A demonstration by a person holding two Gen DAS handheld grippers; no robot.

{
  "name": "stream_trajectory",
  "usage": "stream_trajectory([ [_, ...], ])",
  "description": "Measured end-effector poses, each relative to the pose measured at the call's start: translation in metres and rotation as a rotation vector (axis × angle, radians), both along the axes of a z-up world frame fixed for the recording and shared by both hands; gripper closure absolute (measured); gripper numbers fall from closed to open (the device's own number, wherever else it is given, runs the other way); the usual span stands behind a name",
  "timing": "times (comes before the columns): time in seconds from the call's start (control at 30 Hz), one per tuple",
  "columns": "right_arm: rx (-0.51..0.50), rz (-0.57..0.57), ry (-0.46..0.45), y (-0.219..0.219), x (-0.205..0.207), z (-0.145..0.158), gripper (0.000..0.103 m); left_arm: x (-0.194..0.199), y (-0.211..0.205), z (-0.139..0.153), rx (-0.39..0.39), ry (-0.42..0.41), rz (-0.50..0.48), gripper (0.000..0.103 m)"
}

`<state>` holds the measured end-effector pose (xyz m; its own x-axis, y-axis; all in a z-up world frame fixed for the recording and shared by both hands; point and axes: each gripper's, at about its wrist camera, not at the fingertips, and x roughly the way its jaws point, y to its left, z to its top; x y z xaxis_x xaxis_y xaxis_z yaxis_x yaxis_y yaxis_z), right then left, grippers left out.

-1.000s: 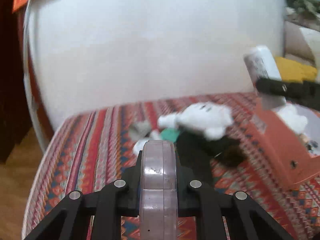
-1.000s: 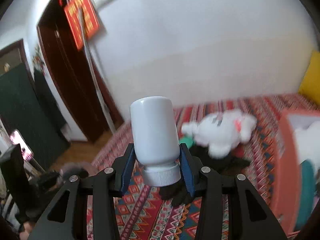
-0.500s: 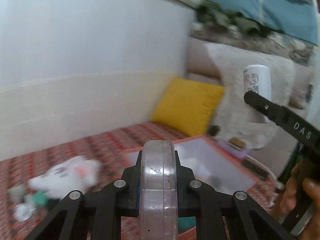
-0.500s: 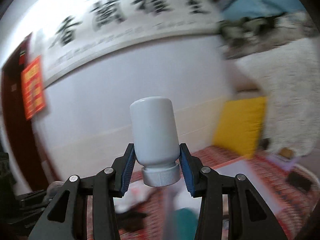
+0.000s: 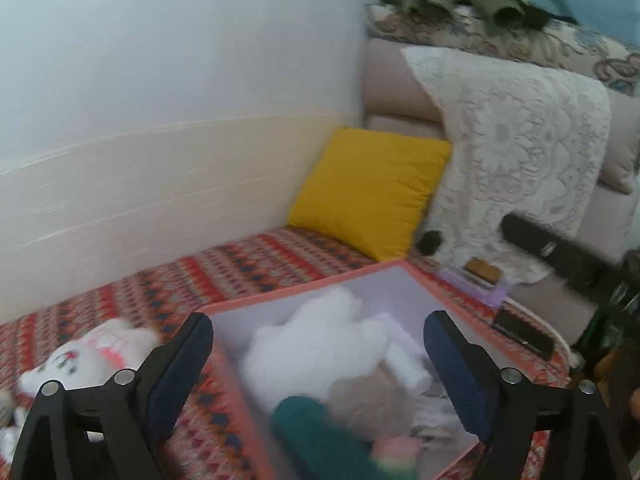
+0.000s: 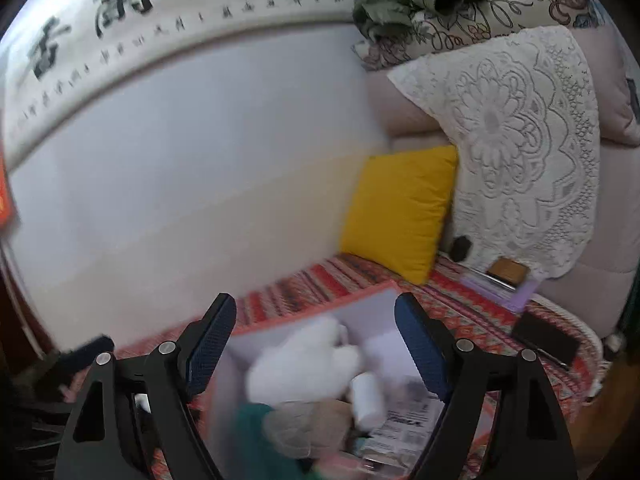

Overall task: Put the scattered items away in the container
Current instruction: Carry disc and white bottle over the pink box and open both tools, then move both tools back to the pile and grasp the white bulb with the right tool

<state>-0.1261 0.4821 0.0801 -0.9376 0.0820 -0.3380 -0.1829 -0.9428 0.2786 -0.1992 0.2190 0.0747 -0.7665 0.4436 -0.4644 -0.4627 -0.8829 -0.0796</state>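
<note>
Both grippers hang over the orange box (image 5: 300,291), which has white inner walls. My left gripper (image 5: 318,340) is opening with nothing between its fingers. Below it in the box lie a white plush (image 5: 320,344), a teal item (image 5: 316,436) and a blurred grey round thing (image 5: 368,404). My right gripper (image 6: 316,328) is also opening and empty. The white bottle (image 6: 366,400) lies in the box (image 6: 320,306) under it, beside the white plush (image 6: 304,364). Another white plush toy (image 5: 92,356) lies outside the box on the left.
The box sits on a red patterned cover (image 5: 240,268). A yellow cushion (image 5: 372,192) leans in the corner against a sofa back with a lace throw (image 5: 520,152). A purple book (image 5: 476,284) and a black flat item (image 5: 524,336) lie right of the box.
Both grippers swung right, from above the plush toy to over the box. The left let go of the clear roll, the right let go of the white bottle, and both jaws spread wide.
</note>
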Motion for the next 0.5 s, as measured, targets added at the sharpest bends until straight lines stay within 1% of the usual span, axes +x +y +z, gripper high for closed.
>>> stream_trajectory([
  [0.07, 0.007, 0.029, 0.023, -0.016, 0.000, 0.007, 0.018, 0.014, -0.032, -0.010, 0.001, -0.012, 0.042, 0.009],
  [0.17, 0.043, 0.121, 0.045, -0.059, 0.003, 0.019, 0.018, 0.032, -0.087, -0.035, -0.014, -0.045, 0.129, 0.007],
  [0.27, 0.019, 0.309, 0.041, -0.115, -0.007, 0.018, 0.018, 0.051, -0.157, -0.068, -0.051, -0.102, 0.252, 0.007],
  [0.4, -0.052, 0.554, -0.057, -0.199, -0.032, -0.011, 0.018, 0.077, -0.271, -0.116, -0.092, -0.169, 0.438, 0.007],
  [0.43, -0.063, 0.605, -0.092, -0.223, -0.038, -0.022, 0.018, 0.080, -0.288, -0.125, -0.091, -0.184, 0.468, 0.007],
  [0.47, -0.075, 0.656, -0.126, -0.247, -0.044, -0.033, 0.018, 0.082, -0.315, -0.136, -0.074, -0.203, 0.503, 0.008],
  [0.5, -0.084, 0.707, -0.166, -0.271, -0.052, -0.045, 0.018, 0.081, -0.334, -0.145, -0.059, -0.212, 0.521, 0.008],
])
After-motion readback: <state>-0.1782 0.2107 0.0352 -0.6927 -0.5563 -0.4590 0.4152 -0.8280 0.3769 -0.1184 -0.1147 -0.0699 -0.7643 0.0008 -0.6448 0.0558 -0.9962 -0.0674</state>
